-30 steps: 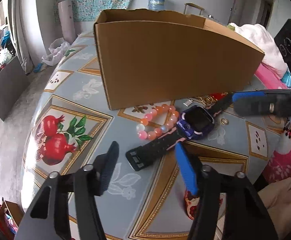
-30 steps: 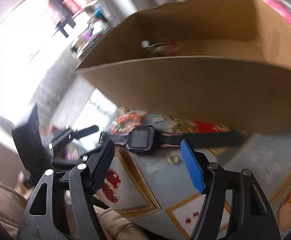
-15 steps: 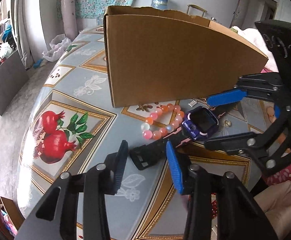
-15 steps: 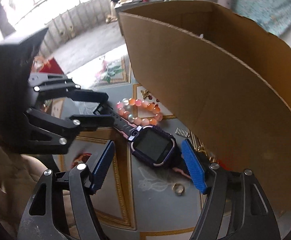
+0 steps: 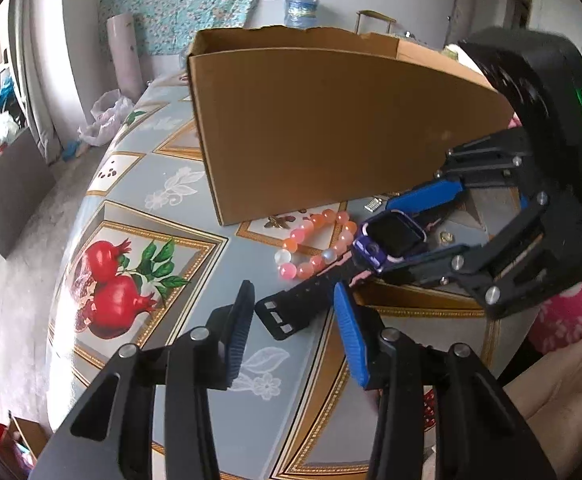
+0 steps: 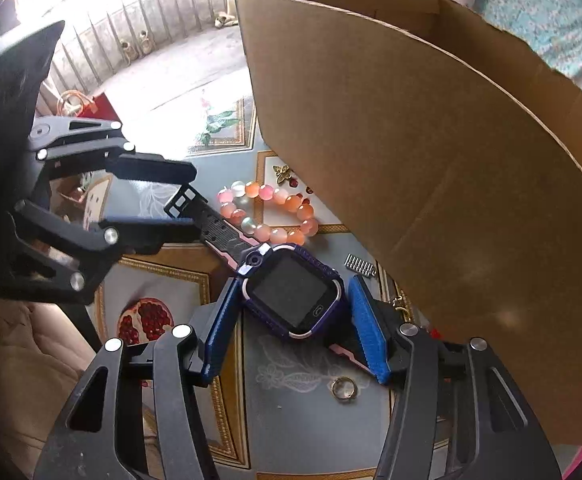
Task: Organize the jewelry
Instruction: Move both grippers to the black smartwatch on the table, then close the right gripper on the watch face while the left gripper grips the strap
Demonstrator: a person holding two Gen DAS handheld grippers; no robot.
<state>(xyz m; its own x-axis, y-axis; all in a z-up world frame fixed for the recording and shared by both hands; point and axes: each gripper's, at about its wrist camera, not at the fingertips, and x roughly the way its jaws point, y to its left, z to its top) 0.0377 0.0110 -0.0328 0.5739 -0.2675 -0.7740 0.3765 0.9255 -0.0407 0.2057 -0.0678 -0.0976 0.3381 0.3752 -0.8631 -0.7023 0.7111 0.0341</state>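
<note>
A purple smartwatch [image 6: 291,296] with a black strap lies flat on the table beside a peach bead bracelet [image 6: 267,192], in front of a tall cardboard box [image 6: 451,160]. My right gripper [image 6: 295,280] straddles the watch body. Its jaws are closing, with a thin gap still showing at the right pad. My left gripper [image 5: 293,286] straddles the strap's buckle end [image 5: 279,316]. Its jaws are opening slightly and touch nothing. In the left wrist view the right gripper [image 5: 387,236] reaches in from the right around the watch [image 5: 391,236].
A small gold ring [image 6: 343,388], a silver clip [image 6: 361,266] and a butterfly charm [image 6: 283,172] lie loose near the box. The round table [image 5: 163,184] has a pomegranate-print cloth and drops off to the left. A person's forearm [image 5: 551,392] is at the lower right.
The right gripper came in from the right, rolled, and lowered around the watch body, its jaws narrowing. The left gripper's fingers drew closer about the strap end.
</note>
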